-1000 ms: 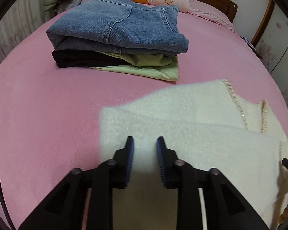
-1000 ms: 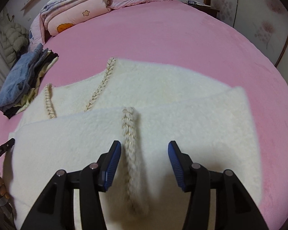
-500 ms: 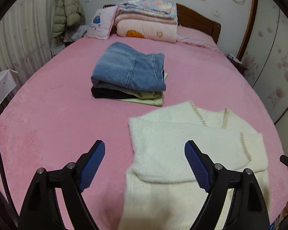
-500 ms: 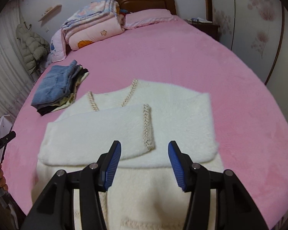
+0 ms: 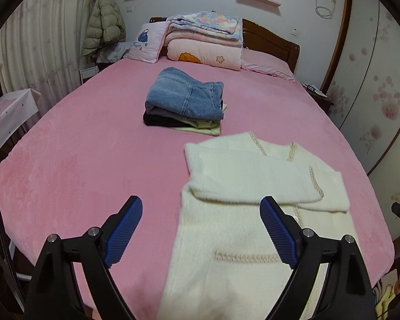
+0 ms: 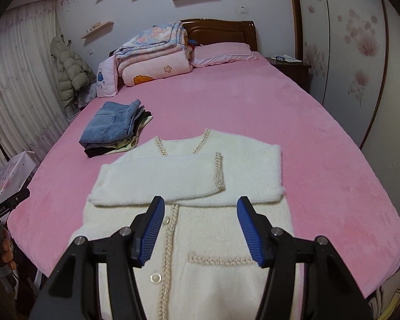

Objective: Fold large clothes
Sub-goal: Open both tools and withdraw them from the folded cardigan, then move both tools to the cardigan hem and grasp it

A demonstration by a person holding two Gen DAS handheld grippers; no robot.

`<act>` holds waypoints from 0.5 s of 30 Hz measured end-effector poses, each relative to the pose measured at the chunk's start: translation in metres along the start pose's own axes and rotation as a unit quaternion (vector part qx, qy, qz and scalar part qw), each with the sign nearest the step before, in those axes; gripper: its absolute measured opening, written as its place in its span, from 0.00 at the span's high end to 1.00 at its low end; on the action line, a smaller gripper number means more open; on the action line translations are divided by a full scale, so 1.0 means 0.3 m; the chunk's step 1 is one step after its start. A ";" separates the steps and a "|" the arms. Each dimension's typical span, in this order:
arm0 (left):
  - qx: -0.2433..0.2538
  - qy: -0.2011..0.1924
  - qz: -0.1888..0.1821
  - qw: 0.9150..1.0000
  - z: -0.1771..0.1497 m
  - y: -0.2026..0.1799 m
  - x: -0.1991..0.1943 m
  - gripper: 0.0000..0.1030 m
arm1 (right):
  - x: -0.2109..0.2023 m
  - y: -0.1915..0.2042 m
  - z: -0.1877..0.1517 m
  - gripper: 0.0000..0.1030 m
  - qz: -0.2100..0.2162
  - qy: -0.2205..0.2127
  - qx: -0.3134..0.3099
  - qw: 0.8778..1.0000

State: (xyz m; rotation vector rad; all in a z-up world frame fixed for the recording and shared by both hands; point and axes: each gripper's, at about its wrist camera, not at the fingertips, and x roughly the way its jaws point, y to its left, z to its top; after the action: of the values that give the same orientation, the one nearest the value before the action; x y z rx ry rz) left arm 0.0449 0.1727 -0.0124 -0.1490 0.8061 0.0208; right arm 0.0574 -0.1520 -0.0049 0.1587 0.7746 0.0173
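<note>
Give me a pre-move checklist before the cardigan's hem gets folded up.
1. Both sleeves folded across the chest of the cream cardigan: ok.
2. Left gripper empty, its jaws having just been opening: ok.
3. Right gripper empty, jaws apart above the buttoned front: ok.
4. Pink bed cover bare beyond the collar for the fold to land: ok.
5. Folded clothes pile lies apart from the cardigan: ok.
6. Hem lying flat: cannot tell, it is out of both views.

Soft, even indoor light, faint shadows, sharp focus throughout (strong fisheye bending and dark vignette at the edges).
</note>
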 end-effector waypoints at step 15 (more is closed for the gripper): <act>0.017 -0.015 0.002 1.000 -0.134 -0.044 -0.145 0.13 | -0.188 -0.004 -0.174 0.42 0.009 -0.041 0.009 0.999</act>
State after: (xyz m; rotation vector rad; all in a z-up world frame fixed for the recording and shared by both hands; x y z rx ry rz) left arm -0.0130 0.1556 -0.0069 -0.1153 0.7768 0.0138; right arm -0.0193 -0.1502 -0.0026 0.1816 0.6914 0.0209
